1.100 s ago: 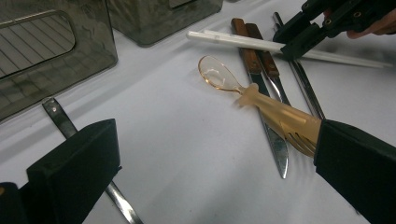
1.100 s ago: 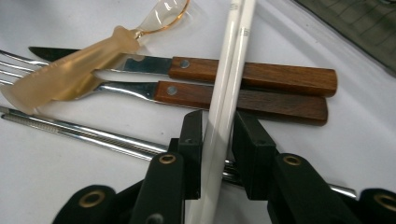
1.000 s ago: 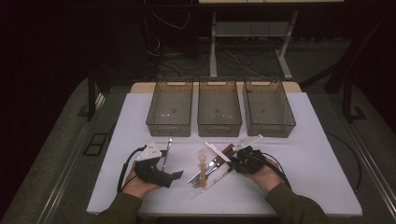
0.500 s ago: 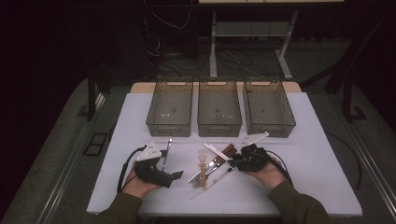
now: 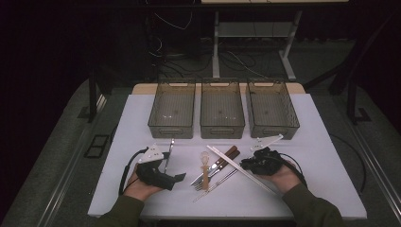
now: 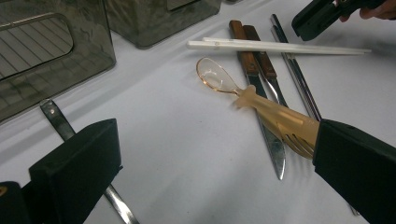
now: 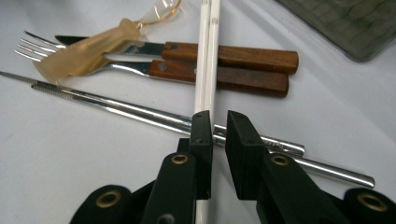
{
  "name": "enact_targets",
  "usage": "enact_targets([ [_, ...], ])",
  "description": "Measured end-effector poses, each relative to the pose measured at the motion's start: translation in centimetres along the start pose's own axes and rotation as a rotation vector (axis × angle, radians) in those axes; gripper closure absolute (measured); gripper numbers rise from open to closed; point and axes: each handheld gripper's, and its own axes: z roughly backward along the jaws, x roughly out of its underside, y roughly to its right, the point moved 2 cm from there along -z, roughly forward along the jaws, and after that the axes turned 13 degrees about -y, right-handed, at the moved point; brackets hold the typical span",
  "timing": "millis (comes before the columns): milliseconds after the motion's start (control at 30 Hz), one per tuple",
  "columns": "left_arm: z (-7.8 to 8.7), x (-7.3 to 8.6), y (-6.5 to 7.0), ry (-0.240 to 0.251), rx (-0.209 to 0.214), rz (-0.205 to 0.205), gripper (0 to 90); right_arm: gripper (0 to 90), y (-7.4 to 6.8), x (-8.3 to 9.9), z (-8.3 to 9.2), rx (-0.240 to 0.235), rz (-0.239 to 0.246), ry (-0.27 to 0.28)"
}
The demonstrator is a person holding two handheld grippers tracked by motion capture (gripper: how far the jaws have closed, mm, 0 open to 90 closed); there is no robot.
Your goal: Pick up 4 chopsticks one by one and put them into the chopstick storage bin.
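A pile of cutlery lies mid-table: an amber plastic spoon (image 5: 204,163), a wooden-handled knife and fork (image 7: 233,65), metal chopsticks (image 7: 116,105) and a pair of white chopsticks (image 5: 227,158) lying slantwise over the rest. My right gripper (image 7: 219,116) hovers low over the white chopsticks (image 7: 208,56), pointing along them. Its jaws have just been closing and stand a narrow gap apart. The chopsticks run under the left jaw, and no pad presses on them. My left gripper (image 6: 215,140) rests wide open, with bare table between its jaws and the amber spoon's (image 6: 261,105) handle reaching its right jaw.
Three grey see-through bins (image 5: 172,111) stand side by side at the back of the white table (image 5: 321,156). A thin metal utensil (image 5: 169,153) lies apart from the pile, beside my left gripper (image 5: 172,165). The person's hands hold both grippers near the front edge.
My right hand and gripper have slid right and slightly toward the person along the white chopsticks, baring more of their length. The chopsticks' far tip has stayed put. My left gripper has not moved.
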Motion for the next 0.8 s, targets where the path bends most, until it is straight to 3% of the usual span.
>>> enact_targets([
  [367,0.0,0.0,0.0,0.002,-0.001,0.001,0.0,81.9,-0.1,0.9,-0.1,-0.009,0.016,-0.033],
  [800,0.0,0.0,0.0,0.002,-0.002,0.001,0.0,81.5,-0.2,1.1,-0.8,0.029,0.029,-0.077],
])
